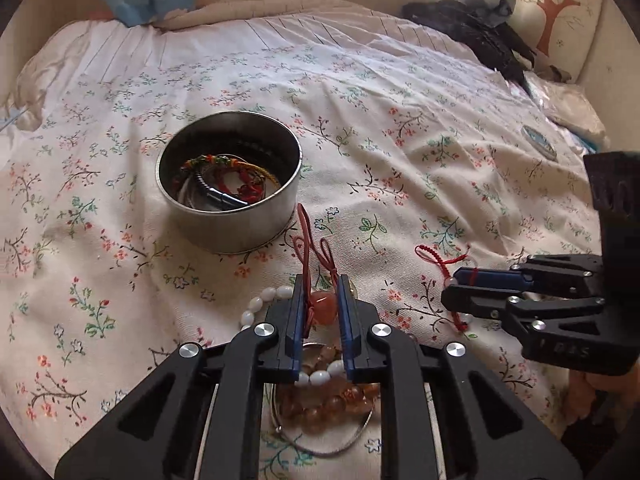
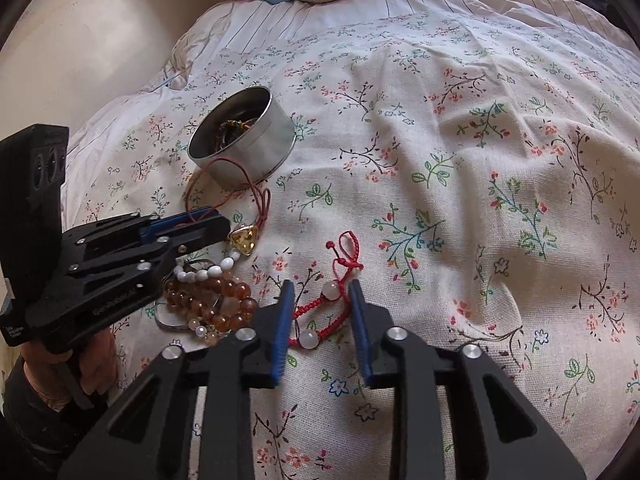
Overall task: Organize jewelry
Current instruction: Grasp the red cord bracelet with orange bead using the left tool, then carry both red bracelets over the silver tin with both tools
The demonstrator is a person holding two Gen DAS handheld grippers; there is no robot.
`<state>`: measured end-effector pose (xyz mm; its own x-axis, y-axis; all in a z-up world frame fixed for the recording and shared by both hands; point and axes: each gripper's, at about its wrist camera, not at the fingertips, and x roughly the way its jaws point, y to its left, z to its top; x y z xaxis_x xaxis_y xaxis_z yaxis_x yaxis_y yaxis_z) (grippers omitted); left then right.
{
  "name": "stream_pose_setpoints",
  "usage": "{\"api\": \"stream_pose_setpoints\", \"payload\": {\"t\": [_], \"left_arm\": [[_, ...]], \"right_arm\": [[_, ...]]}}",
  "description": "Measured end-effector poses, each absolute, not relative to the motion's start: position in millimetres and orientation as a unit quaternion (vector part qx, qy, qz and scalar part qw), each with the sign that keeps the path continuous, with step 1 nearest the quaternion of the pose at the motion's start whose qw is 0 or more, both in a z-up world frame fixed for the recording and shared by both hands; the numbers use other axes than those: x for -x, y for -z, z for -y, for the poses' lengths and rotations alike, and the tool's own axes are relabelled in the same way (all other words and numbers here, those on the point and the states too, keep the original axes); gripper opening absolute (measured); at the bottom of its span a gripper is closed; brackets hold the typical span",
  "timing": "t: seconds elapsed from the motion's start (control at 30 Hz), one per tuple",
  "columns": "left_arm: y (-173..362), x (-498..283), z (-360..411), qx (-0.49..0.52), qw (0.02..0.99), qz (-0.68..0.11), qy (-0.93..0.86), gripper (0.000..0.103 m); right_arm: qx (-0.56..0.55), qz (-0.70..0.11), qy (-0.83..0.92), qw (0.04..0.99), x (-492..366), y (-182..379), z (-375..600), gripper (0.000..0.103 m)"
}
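On a floral bedspread (image 2: pixel 460 168) sits a round metal tin (image 1: pixel 229 196), its rim open and a tangle of bracelets and cords already lying inside. Just in front of the tin, toward the cameras, a small heap of jewelry rests on the cloth — a white bead bracelet (image 2: pixel 208 272), an amber bead bracelet (image 2: pixel 212 304) and a thin silver bangle (image 1: pixel 320 446) partly under them.

The left gripper (image 1: pixel 320 304) hangs over this heap with its fingers drawn narrow around a red cord necklace (image 1: pixel 306 236); an orange stone on the cord sits right between the blue pads, though whether the pads truly press it is hard to tell from this angle. The cord loops away toward the base of the tin, and in the right wrist view a yellow triangular pendant (image 2: pixel 245 236) lies just past the left gripper's tips.

The right gripper (image 2: pixel 320 312) is low over a red braided bracelet (image 2: pixel 332 300) with pale round beads — its fingers stand moderately wide on either side of the bracelet, which lies flat on the cloth, apart from the heap.
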<state>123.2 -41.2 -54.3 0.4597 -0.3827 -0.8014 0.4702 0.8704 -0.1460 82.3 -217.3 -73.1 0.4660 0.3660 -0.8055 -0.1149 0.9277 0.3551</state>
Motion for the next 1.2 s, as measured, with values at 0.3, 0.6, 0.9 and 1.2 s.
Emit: {"api": "stream_pose_setpoints", "payload": {"t": [0.3,0.6,0.9,1.2], "left_arm": [[30,-106,-1,0.022,0.881,-0.416,0.225,0.014],[22,-108,-10,0.045,0.889,-0.397,0.221,0.014],[18,-105,-7,0.031,0.896,-0.383,0.224,0.014],[10,-106,-5,0.028,0.904,-0.362,0.227,0.014]], "right_arm": [[-0.142,-0.445,-0.143,0.873,-76,53,227,0.008],[-0.141,-0.448,-0.117,0.875,-84,57,230,0.070],[-0.133,-0.454,-0.136,0.871,-86,60,223,0.007],[-0.153,-0.362,-0.161,0.905,-72,21,228,0.007]]}}
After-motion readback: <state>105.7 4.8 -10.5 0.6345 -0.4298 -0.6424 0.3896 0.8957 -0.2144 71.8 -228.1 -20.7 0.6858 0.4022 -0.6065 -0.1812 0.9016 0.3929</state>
